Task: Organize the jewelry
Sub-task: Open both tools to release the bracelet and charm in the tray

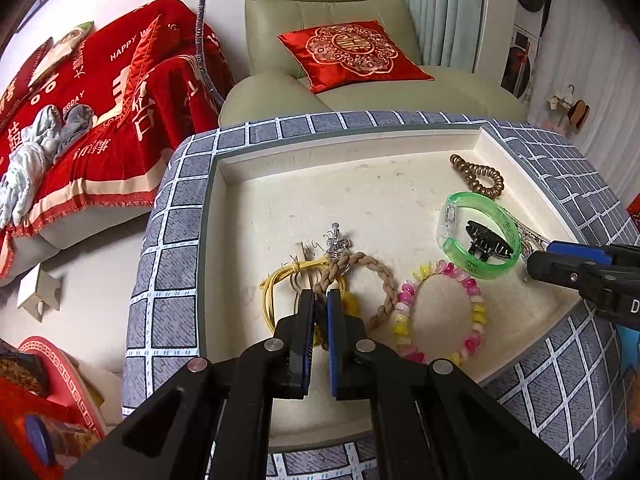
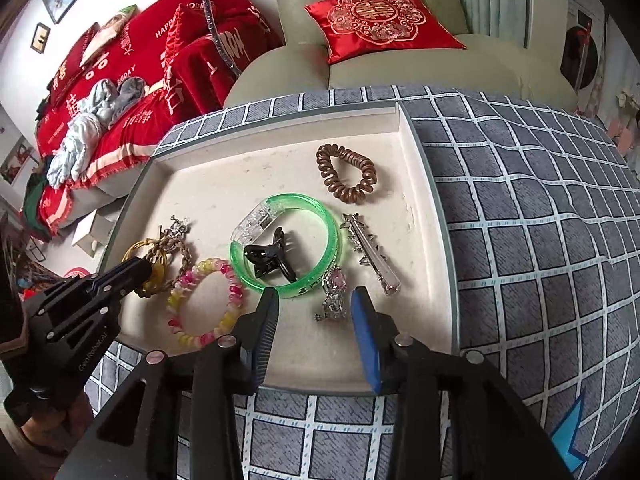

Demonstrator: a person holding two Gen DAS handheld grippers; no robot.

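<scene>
Left gripper [image 1: 319, 304]: my nearest tool; jaws pinched on the braided rope [image 1: 382, 276].
Yellow cord [image 1: 272, 284]: tray's [image 1: 224, 240] left side, under the rope.
Bead bracelet [image 1: 440, 312]: just right of the rope.
Green bangle [image 2: 288, 244]: mid-tray, ringing the black clip [image 2: 268, 260].
Right gripper [image 2: 314, 300]: my jaws spread, straddling the pink charm [image 2: 334, 288].
Silver clip [image 2: 370, 254]: right of the bangle.
Brown coil [image 2: 346, 174]: far right corner.

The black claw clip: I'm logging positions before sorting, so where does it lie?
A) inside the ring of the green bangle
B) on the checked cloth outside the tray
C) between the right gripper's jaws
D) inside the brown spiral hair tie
A: the black claw clip lies within the ring of the green bangle, apart from the brown spiral hair tie.
</scene>
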